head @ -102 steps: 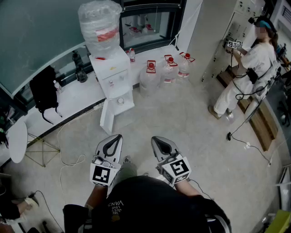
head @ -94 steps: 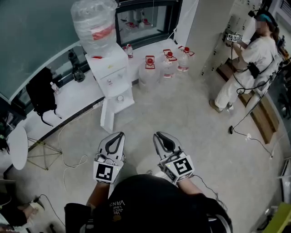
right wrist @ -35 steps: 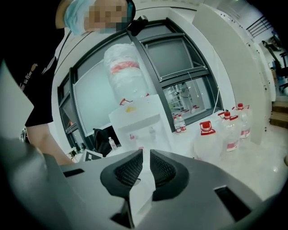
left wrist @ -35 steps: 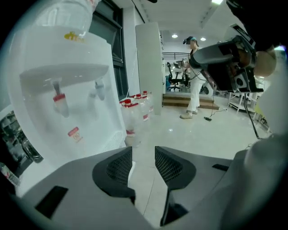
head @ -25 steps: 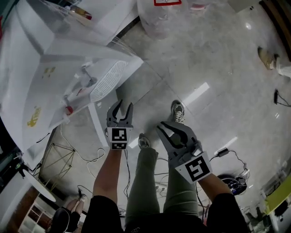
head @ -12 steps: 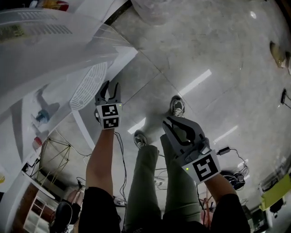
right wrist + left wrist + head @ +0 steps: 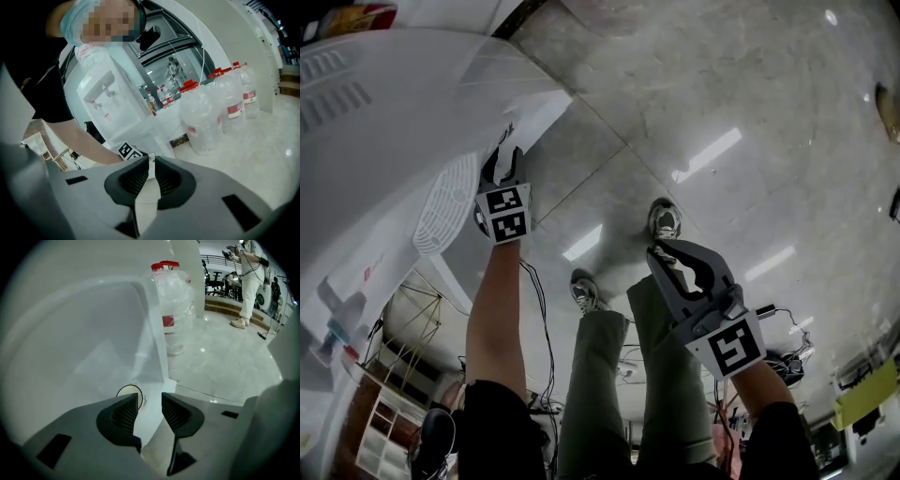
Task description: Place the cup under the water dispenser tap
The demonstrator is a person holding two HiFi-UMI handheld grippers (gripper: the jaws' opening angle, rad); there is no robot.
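In dispenser recess [image 7: 79, 338], cup [image 7: 133, 390] beside left gripper [image 7: 150, 400], bottles [image 7: 174, 301] beyond

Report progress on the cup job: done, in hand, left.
Done: the approach. The left gripper is at the water dispenser, in its recess. In hand: its jaws stand apart, with the rim of the clear cup just past the left one, not gripped. The right gripper hangs aside, shut and empty. Left: grip the cup and set it under the tap.
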